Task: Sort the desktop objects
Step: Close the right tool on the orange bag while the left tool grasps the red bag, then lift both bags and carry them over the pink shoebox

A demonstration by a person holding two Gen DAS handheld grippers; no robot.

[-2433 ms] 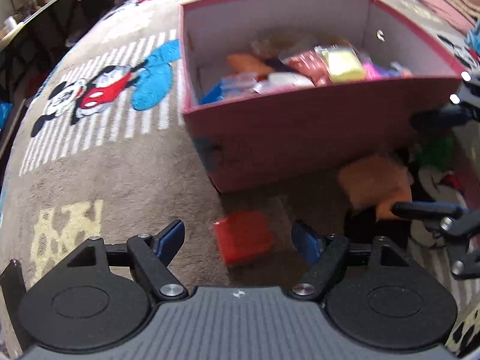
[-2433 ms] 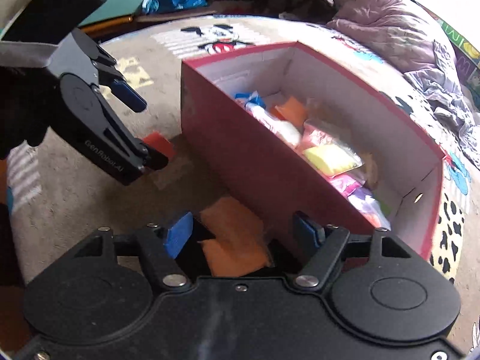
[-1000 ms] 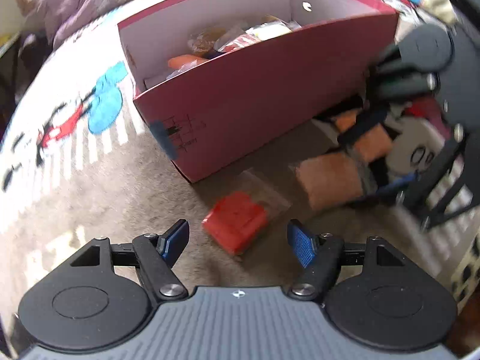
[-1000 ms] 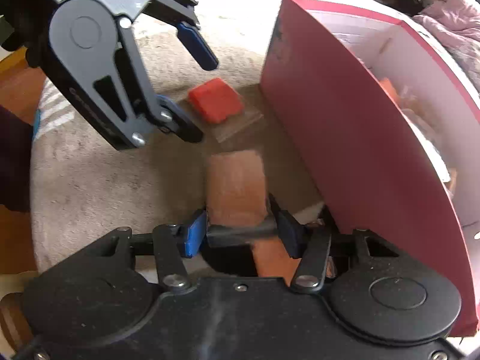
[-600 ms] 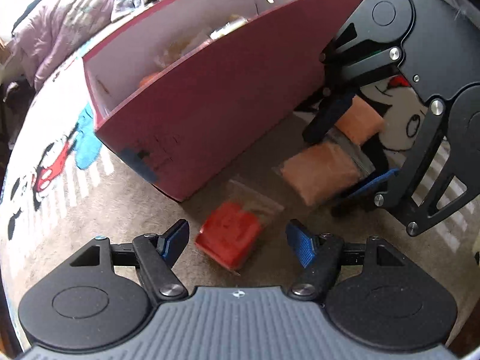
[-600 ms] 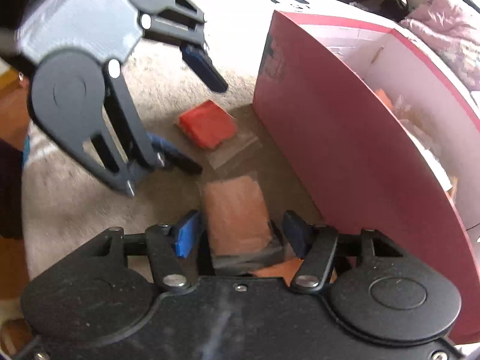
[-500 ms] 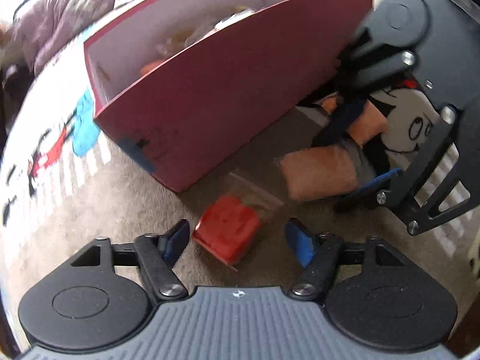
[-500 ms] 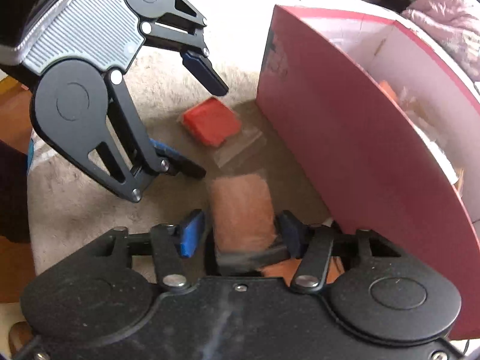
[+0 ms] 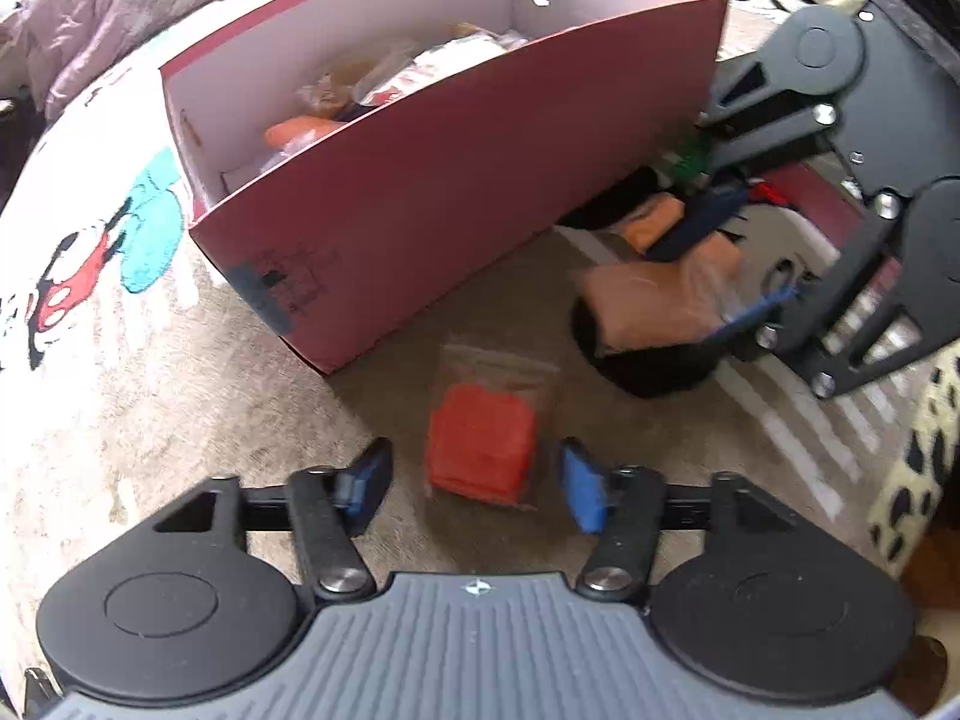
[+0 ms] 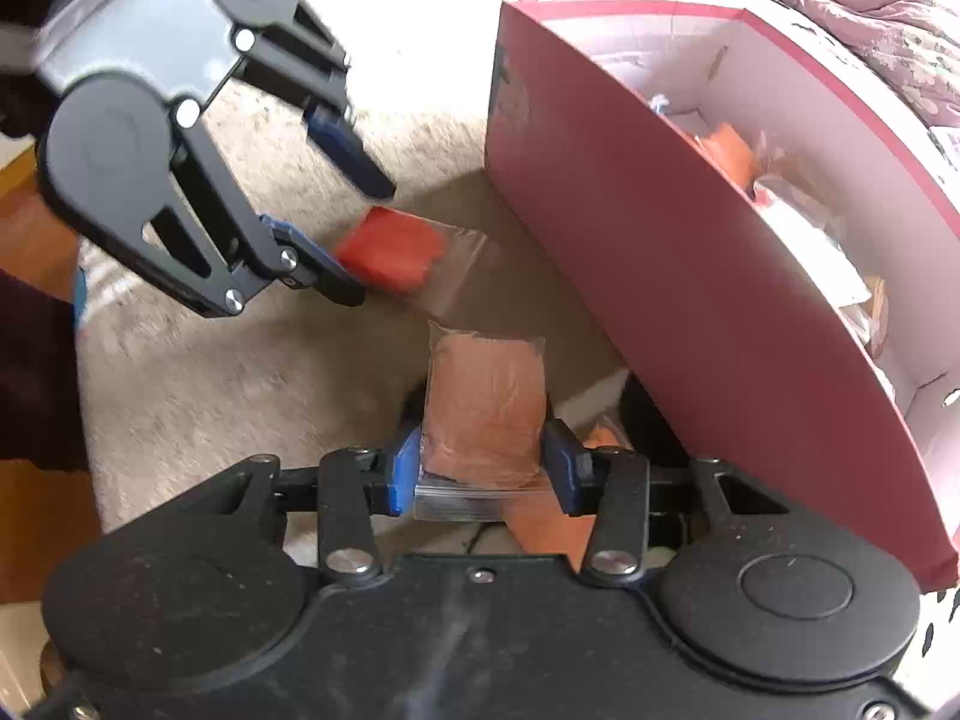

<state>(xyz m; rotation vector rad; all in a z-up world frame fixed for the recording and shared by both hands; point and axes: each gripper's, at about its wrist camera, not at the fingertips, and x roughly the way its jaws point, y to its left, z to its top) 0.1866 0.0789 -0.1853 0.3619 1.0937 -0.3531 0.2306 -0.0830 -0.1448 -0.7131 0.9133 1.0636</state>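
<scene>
A red clay block in a clear bag (image 9: 482, 443) lies on the carpet, between the open jaws of my left gripper (image 9: 477, 483); it also shows in the right wrist view (image 10: 393, 249). My right gripper (image 10: 485, 468) is shut on a bag of pale orange clay (image 10: 485, 405), also seen in the left wrist view (image 9: 651, 303). The red cardboard box (image 9: 480, 180) holds several bagged items; in the right wrist view its wall (image 10: 678, 300) stands just to the right.
Another orange bag (image 9: 654, 222) and a green item (image 9: 690, 159) lie by the box's right corner. The cartoon-print carpet (image 9: 120, 360) covers the surface. A crumpled pink blanket (image 10: 888, 6) lies beyond the box.
My right gripper has closed on the pale orange bag. My left gripper has moved closer over the red bag, which now sits between its jaws.
</scene>
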